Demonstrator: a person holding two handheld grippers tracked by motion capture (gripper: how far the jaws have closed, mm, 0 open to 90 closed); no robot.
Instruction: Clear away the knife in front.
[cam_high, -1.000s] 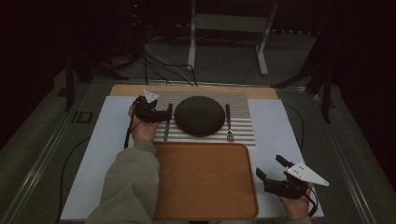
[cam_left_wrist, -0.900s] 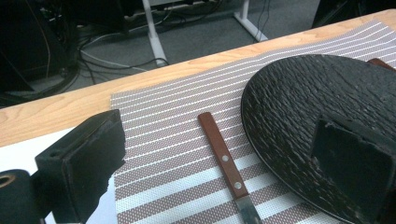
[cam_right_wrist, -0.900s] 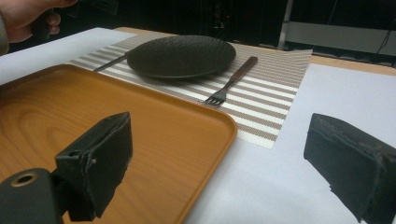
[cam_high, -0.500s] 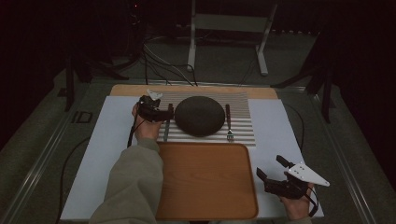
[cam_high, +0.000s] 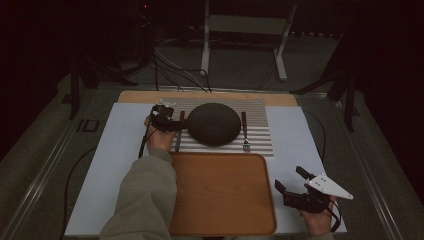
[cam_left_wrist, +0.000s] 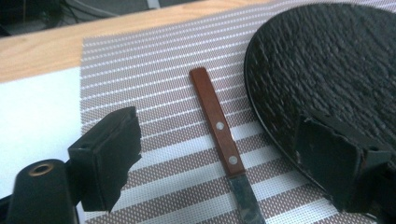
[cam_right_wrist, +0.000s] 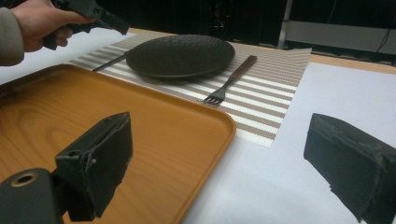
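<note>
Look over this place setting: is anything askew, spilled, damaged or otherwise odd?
Nothing stands out. The dark plate sits centred on the striped placemat, the knife lies straight at one side and the fork at the other, and the wooden tray is bare and clean.

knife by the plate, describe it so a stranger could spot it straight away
Find the striped placemat at the table's far side, with a dark plate in its middle. The knife lies left of the plate; unlike the fork on the right, it has a riveted reddish-brown handle.
</note>
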